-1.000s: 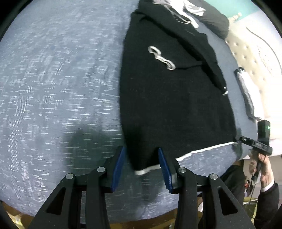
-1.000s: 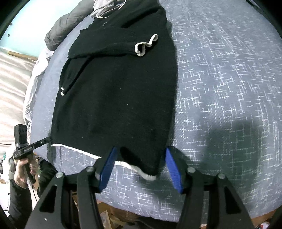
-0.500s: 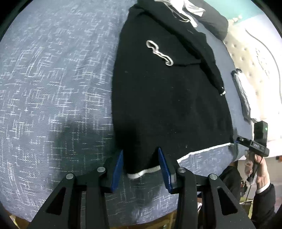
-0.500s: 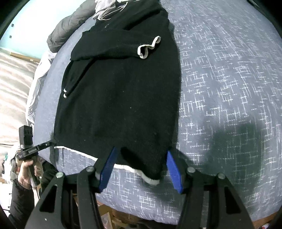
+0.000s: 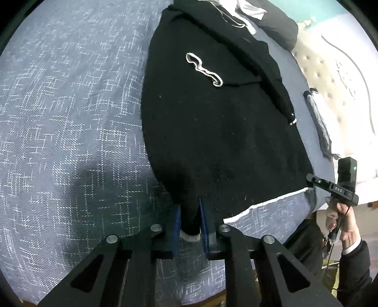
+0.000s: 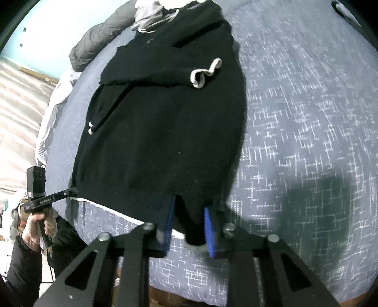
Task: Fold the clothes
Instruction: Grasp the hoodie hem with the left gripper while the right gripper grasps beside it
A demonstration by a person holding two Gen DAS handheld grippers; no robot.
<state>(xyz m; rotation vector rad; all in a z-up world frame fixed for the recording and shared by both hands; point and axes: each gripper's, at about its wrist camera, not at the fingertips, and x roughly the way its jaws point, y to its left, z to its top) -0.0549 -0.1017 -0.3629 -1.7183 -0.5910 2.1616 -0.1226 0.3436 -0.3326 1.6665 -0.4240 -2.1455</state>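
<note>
A black knit sweater (image 5: 212,132) with a white-trimmed hem lies flat on the bed, its sleeves folded across the body and one white cuff (image 5: 204,70) on top. My left gripper (image 5: 189,209) is at the near left hem corner. Its jaws are closing, and the blue pads squeeze the bunched corner with the white hem (image 5: 189,236) between them. In the right wrist view the same sweater (image 6: 160,132) stretches away from my right gripper (image 6: 190,205). This gripper's jaws are also closing, and the near right hem corner is pinched between its pads.
The bed cover (image 5: 70,141) is blue-grey with a white crosshatch. Other clothes (image 6: 151,19) are heaped at the far end. A tufted beige headboard (image 5: 330,78) runs along one side. A hand (image 5: 340,217) holds the other gripper's handle beyond the near bed edge.
Both pairs of jaws have narrowed from wide apart around the hem corners to tight against the fabric, which is now bunched between the pads. Neither hand has shifted much.
</note>
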